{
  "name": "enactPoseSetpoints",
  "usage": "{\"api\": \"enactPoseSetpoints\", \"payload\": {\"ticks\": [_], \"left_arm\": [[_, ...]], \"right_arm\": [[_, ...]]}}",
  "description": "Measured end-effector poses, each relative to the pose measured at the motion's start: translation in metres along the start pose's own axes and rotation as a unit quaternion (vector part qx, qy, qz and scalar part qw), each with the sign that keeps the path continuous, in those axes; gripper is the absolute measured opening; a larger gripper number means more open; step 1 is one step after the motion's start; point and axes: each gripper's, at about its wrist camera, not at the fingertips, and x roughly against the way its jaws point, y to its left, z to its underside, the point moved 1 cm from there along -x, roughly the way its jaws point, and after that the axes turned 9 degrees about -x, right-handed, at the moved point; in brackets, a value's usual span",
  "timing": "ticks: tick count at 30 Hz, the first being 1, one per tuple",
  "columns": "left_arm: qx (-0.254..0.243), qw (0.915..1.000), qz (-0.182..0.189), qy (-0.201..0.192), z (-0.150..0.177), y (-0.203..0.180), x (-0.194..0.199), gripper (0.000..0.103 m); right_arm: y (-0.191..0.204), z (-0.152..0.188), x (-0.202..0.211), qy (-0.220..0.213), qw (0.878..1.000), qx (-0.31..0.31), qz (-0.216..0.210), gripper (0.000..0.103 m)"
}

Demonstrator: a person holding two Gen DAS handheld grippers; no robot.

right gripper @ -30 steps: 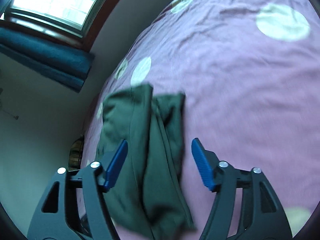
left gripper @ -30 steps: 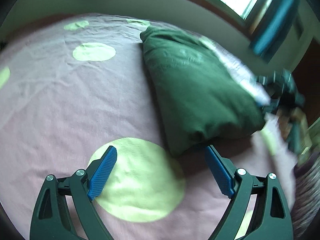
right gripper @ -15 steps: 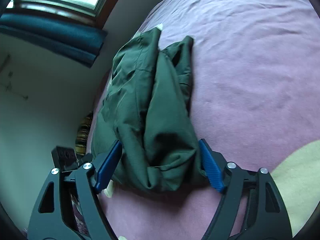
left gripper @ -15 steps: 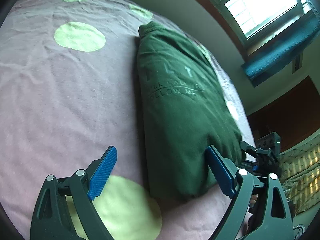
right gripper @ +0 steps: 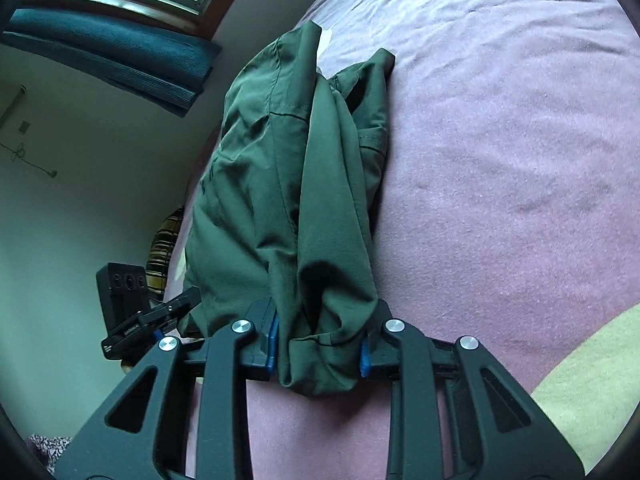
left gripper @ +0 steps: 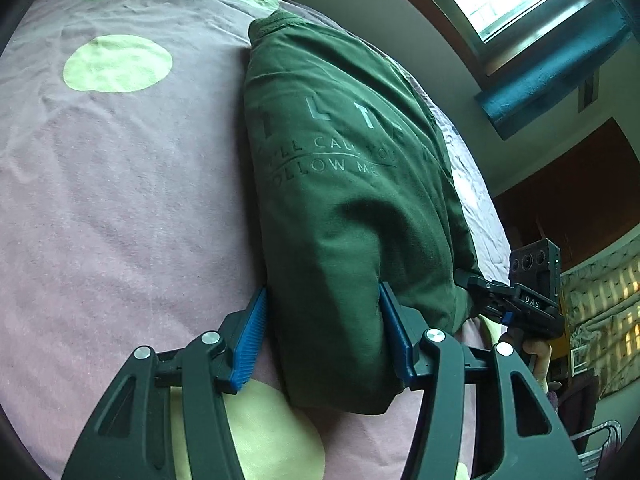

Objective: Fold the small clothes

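A dark green T-shirt (left gripper: 344,200) with pale lettering lies folded lengthwise on the pink bedsheet (left gripper: 120,200). My left gripper (left gripper: 324,320) has its blue fingers on either side of the shirt's near end, closing on the bunched cloth. In the right wrist view the shirt (right gripper: 288,184) lies in crumpled folds. My right gripper (right gripper: 318,348) is shut on its near edge, the cloth squeezed between the pads. The right gripper also shows in the left wrist view (left gripper: 520,300) at the shirt's far side.
The sheet has pale green dots (left gripper: 116,64). A wall with a window and blue curtain (left gripper: 552,64) stands behind the bed. The left gripper shows in the right wrist view (right gripper: 136,316) at the bed's edge. Open sheet lies to the right (right gripper: 520,160).
Both grippers have moved in onto the shirt's near end. The left jaws have narrowed around the cloth and the right jaws have closed on it.
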Motion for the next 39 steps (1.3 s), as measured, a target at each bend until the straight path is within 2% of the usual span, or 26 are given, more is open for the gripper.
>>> {"api": "enactPoseSetpoints", "payload": {"ticks": [4, 7, 10, 11, 12, 14, 17, 21, 27, 32, 34, 36, 37, 39], "left_arm": [[-0.015, 0.9999, 0.002, 0.001, -0.001, 0.000, -0.001, 0.055], [-0.040, 0.9992, 0.003, -0.002, -0.002, -0.003, 0.003, 0.055], [-0.062, 0.9980, 0.011, -0.013, -0.004, -0.002, 0.012, 0.061], [-0.065, 0.9976, 0.015, -0.017, -0.006, -0.001, 0.017, 0.064], [-0.070, 0.9971, 0.018, -0.025, -0.008, 0.000, 0.023, 0.068], [-0.075, 0.9965, 0.016, -0.033, -0.015, 0.005, 0.028, 0.076], [-0.059, 0.9977, 0.026, -0.019, -0.031, 0.019, 0.016, 0.077], [-0.026, 0.9975, 0.065, 0.005, -0.054, 0.035, -0.013, 0.082], [-0.003, 0.9957, 0.092, 0.013, -0.087, 0.047, -0.043, 0.084], [0.003, 0.9957, 0.090, 0.021, -0.109, 0.055, -0.060, 0.084], [-0.004, 0.9959, 0.085, 0.029, -0.114, 0.054, -0.063, 0.083], [-0.013, 0.9970, 0.069, 0.034, -0.117, 0.051, -0.064, 0.075], [-0.019, 0.9973, 0.061, 0.035, -0.117, 0.051, -0.064, 0.073], [-0.040, 0.9977, 0.039, 0.037, -0.115, 0.046, -0.064, 0.068]], "right_arm": [[-0.004, -0.002, 0.007, 0.003, 1.000, 0.003, -0.002, 0.027], [-0.002, -0.004, 0.012, 0.002, 1.000, 0.004, -0.007, 0.031], [0.006, -0.005, 0.023, -0.001, 1.000, 0.013, 0.000, 0.053], [0.006, -0.009, 0.031, -0.006, 1.000, 0.011, -0.003, 0.066], [0.006, -0.012, 0.037, -0.010, 1.000, 0.007, -0.008, 0.074], [0.000, -0.024, 0.046, -0.014, 1.000, -0.006, -0.019, 0.078], [-0.011, -0.048, 0.043, -0.013, 1.000, -0.022, -0.002, 0.079], [-0.008, -0.078, 0.030, -0.010, 1.000, -0.025, -0.003, 0.079], [0.003, -0.117, -0.002, 0.003, 1.000, -0.013, -0.002, 0.080], [0.007, -0.140, -0.023, 0.011, 1.000, -0.017, -0.006, 0.080], [0.009, -0.147, -0.030, 0.014, 1.000, -0.008, 0.007, 0.069], [0.008, -0.149, -0.039, 0.028, 1.000, -0.011, -0.004, 0.041], [0.006, -0.150, -0.041, 0.029, 0.999, -0.018, -0.005, 0.039], [0.002, -0.149, -0.042, 0.028, 0.999, -0.016, -0.003, 0.028]]}}
